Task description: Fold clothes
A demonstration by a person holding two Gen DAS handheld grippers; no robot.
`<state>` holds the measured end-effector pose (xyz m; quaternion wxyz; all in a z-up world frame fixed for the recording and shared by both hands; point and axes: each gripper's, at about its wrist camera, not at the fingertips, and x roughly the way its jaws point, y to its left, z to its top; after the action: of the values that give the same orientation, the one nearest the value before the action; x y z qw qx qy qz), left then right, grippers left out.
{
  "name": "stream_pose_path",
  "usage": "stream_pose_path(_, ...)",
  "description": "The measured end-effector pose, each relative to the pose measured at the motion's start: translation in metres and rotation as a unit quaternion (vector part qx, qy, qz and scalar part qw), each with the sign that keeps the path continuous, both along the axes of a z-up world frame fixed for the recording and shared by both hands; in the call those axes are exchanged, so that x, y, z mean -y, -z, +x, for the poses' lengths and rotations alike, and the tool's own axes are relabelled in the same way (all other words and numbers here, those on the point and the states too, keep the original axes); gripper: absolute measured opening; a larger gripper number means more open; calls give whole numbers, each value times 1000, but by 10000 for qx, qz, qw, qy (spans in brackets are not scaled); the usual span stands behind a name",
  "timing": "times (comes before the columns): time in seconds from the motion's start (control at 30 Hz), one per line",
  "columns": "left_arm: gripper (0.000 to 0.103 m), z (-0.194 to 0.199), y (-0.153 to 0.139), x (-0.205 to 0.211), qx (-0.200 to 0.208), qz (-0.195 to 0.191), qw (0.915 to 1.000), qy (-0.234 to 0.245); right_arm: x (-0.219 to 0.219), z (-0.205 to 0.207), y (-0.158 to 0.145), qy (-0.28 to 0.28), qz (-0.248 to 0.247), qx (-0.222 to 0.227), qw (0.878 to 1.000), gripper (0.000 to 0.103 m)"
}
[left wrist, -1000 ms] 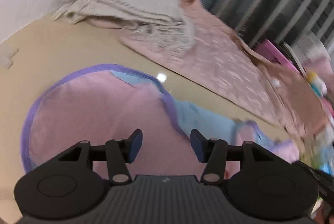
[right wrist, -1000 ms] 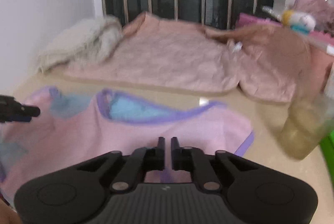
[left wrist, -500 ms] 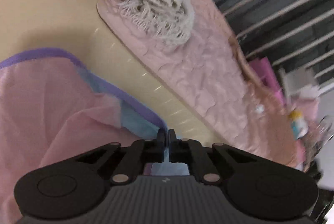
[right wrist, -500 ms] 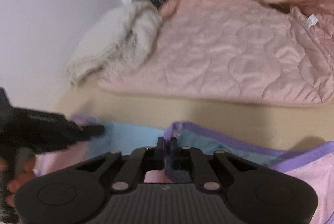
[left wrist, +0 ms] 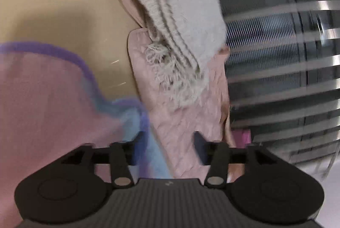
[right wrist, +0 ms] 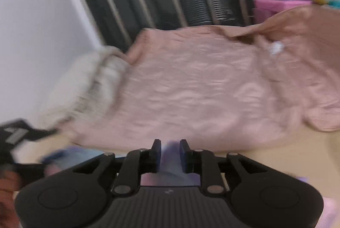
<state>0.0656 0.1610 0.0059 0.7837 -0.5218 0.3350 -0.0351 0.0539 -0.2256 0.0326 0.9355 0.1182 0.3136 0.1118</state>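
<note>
Pink purple-trimmed garment [left wrist: 48, 100] lies near on the tan table [left wrist: 53, 15], left gripper [left wrist: 167, 148] opening clear, right gripper [right wrist: 169, 153] opening around its hem [right wrist: 170, 161], which could slip and spoil the fold

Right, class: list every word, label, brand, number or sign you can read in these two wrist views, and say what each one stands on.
No text can be read.
Small pale mark on the left gripper body: a logo shape, no letters.
The same mark on the right gripper body: too small to read.
White tag on the pink quilted garment: too blurred to read.
</note>
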Motion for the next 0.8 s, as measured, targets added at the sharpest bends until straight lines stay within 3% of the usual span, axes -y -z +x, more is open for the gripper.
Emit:
stream_pose_path(0.07,68,-25,-18,9,142,1037,9921,689,-8,-18,-11,-435,-192,195,9987,19)
stream_pose_path(0.13,68,-58,-31,24,421,2042,9691,1319,-25,-35,-23,-1141,-456,337,9919,20)
stream_pose_path(0.27,65,-115,-21,48,521,3128,9294,1886,-92,-36,-27,-2628,-816,241,9611,22)
stream_pose_path(0.3,59,-126,-17,51,477,3284,9235,1922,-111,-30,-25,-2789,-836,147,9566,22)
stream_pose_path(0.4,41,-149,-12,50,600,3298,9217,1952,-158,6,-13,-2858,-972,-285,9529,21)
stream_pose_path(0.5,21,-165,-8,50,606,3386,9186,1944,-188,35,0,-2704,-1421,-543,9506,20)
stream_pose_path(0.63,13,-188,-8,45,719,3448,9179,1827,-191,52,16,-2192,-1622,-605,9602,17)
stream_pose_path(0.67,12,-193,-9,46,726,3477,9160,1864,-188,56,16,-2112,-1530,-623,9634,10)
stream_pose_path(0.73,9,-202,-10,47,740,3545,9120,1928,-181,64,16,-1956,-1283,-688,9698,9)
stream_pose_path(0.8,9,-210,-16,49,869,3653,9075,1884,-168,66,9,-1843,-649,-637,9787,8)
